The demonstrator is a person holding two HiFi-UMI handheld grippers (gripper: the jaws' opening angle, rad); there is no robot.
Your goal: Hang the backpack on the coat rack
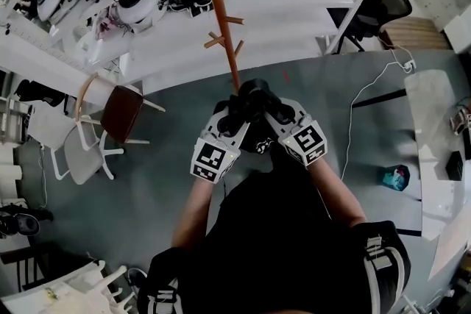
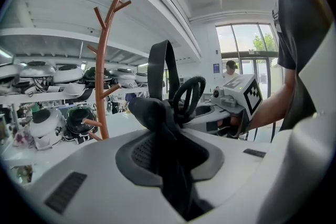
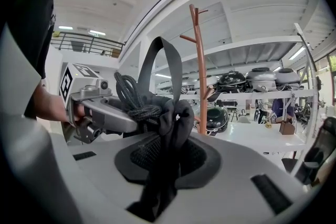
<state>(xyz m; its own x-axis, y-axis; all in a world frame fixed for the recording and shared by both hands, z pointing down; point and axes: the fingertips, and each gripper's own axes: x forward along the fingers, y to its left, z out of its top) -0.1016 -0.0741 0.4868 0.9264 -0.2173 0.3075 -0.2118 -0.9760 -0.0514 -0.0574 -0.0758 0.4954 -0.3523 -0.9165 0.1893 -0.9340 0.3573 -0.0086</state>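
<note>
Black fabric backpack (image 2: pixel 157 115) clamped in left gripper (image 1: pixel 237 112) and right gripper (image 1: pixel 274 111), both nearly closed. Risk: floppy dark strap loop (image 2: pixel 159 63) missing pegs of brown wooden branched coat rack (image 1: pixel 221 4) ahead.

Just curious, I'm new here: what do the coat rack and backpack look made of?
Coat rack: probably wood, smooth reddish-brown finish, peg-like branches. Backpack: soft matte black fabric, crumpled in folds, flat webbing strap; exact textile unclear.

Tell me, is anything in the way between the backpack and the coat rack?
Nothing visible does. The backpack, pinched by the left tongs and right tongs, faces the coat rack straight ahead with only open air between.
</note>
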